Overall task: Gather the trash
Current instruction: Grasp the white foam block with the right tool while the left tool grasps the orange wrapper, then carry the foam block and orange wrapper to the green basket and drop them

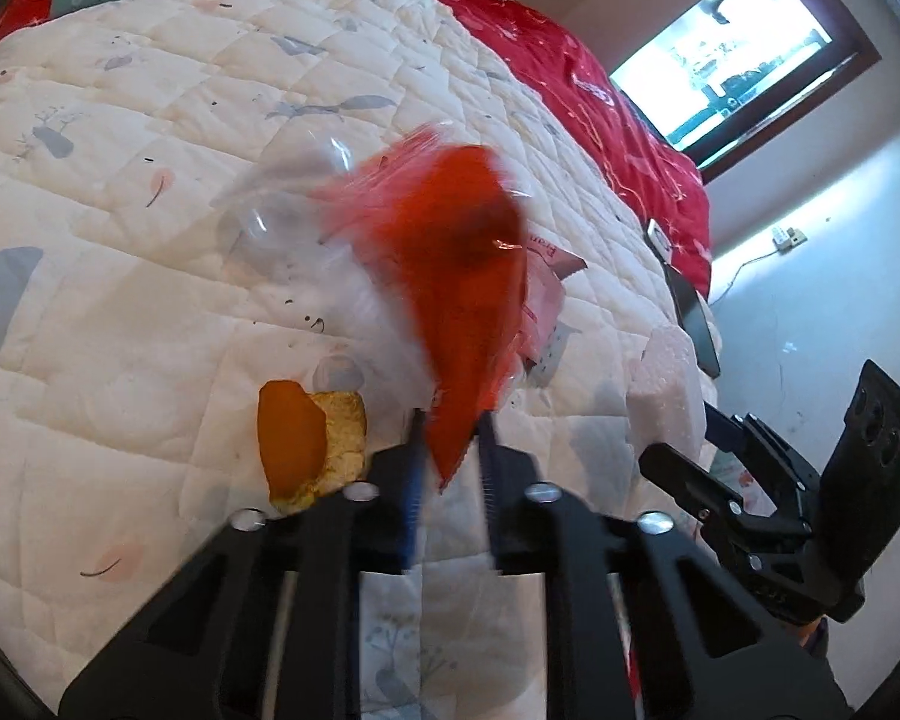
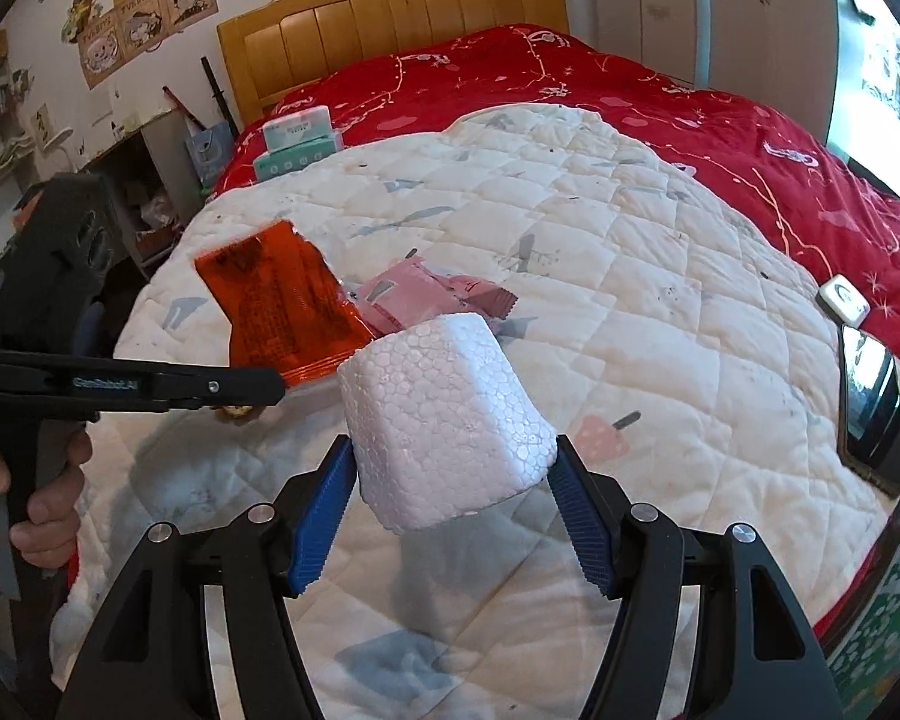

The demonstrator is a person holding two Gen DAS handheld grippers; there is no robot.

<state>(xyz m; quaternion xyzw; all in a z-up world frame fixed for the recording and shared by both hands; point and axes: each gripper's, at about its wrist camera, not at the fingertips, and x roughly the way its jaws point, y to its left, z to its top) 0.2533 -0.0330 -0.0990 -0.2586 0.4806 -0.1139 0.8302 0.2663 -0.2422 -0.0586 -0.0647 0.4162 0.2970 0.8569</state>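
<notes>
The right claw (image 2: 450, 480) grips a white styrofoam block (image 2: 444, 420) between its blue pads (image 2: 324, 510), above a white quilt (image 2: 630, 312) on the bed. To its left, the left claw (image 2: 270, 387) pinches an orange plastic wrapper (image 2: 276, 306). Pink wrappers (image 2: 426, 297) lie just behind the block.

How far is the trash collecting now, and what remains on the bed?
Nothing looks binned yet; no bin is in view. In hand: the left gripper is shut on the orange wrapper, and the right gripper clamps the foam block. Left on the white quilt: the pink wrappers and an orange peel piece.
</notes>
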